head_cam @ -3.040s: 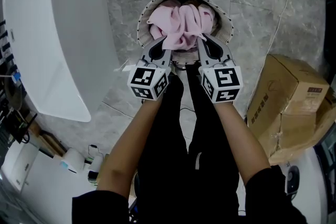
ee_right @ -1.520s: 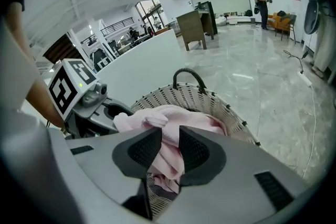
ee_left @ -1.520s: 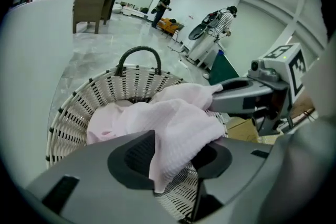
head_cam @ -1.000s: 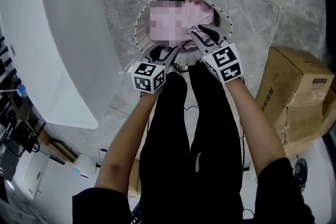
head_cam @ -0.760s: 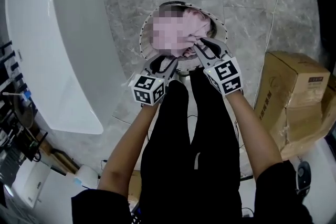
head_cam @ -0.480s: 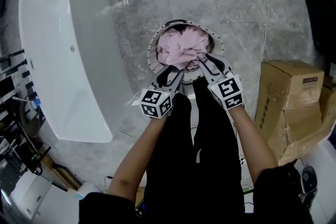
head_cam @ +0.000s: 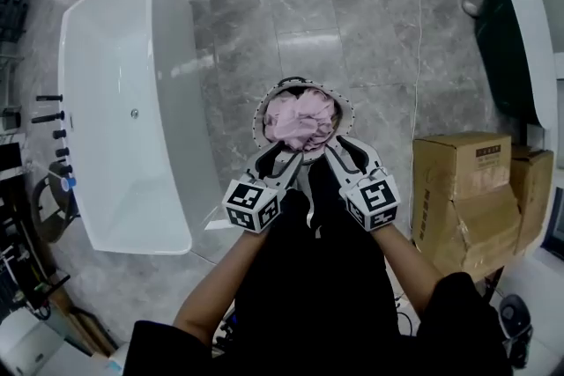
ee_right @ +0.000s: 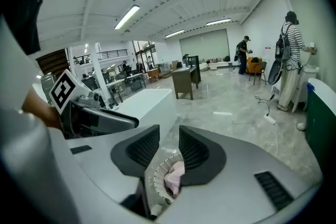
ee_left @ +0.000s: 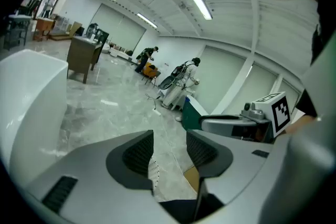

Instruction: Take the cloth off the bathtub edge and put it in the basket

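- Far left, the white bathtub [head_cam: 123, 101] stands on the grey marble floor [head_cam: 352, 4], with dark fittings [head_cam: 46, 116] along its outer side. It is well apart from the basket.
- My left gripper [head_cam: 284, 156] points at the basket's near rim. Its jaws are parted with nothing between them, and its own view shows only floor and a sliver of rim through the gap.
- Between my grippers, the basket [head_cam: 258, 121] sits on the floor with the pink cloth [head_cam: 301, 119] bunched inside.
- My right gripper [head_cam: 337, 152] is likewise spread and empty.
- At right, cardboard boxes [head_cam: 460, 189] stand near my elbow, and a white cable [head_cam: 417, 40] crosses the floor.
- My legs hide the floor just below the basket.
- Both forearms reach forward and down, side by side.
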A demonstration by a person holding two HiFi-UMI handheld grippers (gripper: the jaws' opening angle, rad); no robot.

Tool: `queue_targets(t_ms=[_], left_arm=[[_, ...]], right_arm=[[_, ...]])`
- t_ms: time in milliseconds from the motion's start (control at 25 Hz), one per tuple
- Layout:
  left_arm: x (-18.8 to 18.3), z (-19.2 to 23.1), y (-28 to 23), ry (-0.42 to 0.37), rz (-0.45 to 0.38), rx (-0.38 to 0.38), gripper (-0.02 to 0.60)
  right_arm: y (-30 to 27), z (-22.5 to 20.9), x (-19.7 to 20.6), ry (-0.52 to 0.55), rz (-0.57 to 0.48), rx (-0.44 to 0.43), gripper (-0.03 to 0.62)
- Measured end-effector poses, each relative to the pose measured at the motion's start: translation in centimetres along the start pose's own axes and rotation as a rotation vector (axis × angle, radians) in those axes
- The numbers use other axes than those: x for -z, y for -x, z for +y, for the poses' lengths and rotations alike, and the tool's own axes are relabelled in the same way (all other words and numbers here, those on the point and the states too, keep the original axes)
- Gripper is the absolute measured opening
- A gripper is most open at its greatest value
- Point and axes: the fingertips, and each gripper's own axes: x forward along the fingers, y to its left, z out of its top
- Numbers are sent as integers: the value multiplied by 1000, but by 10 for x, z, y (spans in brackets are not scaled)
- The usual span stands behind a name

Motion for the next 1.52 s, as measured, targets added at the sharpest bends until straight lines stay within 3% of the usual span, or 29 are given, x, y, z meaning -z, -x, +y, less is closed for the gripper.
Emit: queue_targets(t_ms=[240, 320, 520, 720, 840, 960, 1080, 1280, 1520], left_arm=[[-69, -43, 57, -85, -112, -25, 198], [-92, -59, 71, -100, -182, -9, 154], [-137, -89, 110, -135, -352, -54, 37], [-176, -104, 141, -156, -463, -77, 15], [-183, -124, 150, -219, -461, -45, 14], [-177, -144, 153, -274, -432, -62, 14], [-167, -152, 155, -326, -406, -85, 14], [-158, -168, 160, -322, -413, -48, 14], [-152, -185, 156, -336, -438, -77, 14]], right_arm=[[55, 23, -66, -65, -117, 64, 121], [67, 30, -87, -28, -150, 58, 121], [96, 47, -122, 35, -242, 15, 121], [116, 62, -167, 35, -356, 69, 121], [128, 79, -180, 59, -388, 54, 117], [143, 88, -173, 93, -366, 66, 50], [152, 96, -162, 67, -356, 75, 32], [169, 115, -156, 79, -365, 95, 31], [188, 110, -149, 129, -344, 82, 29]])
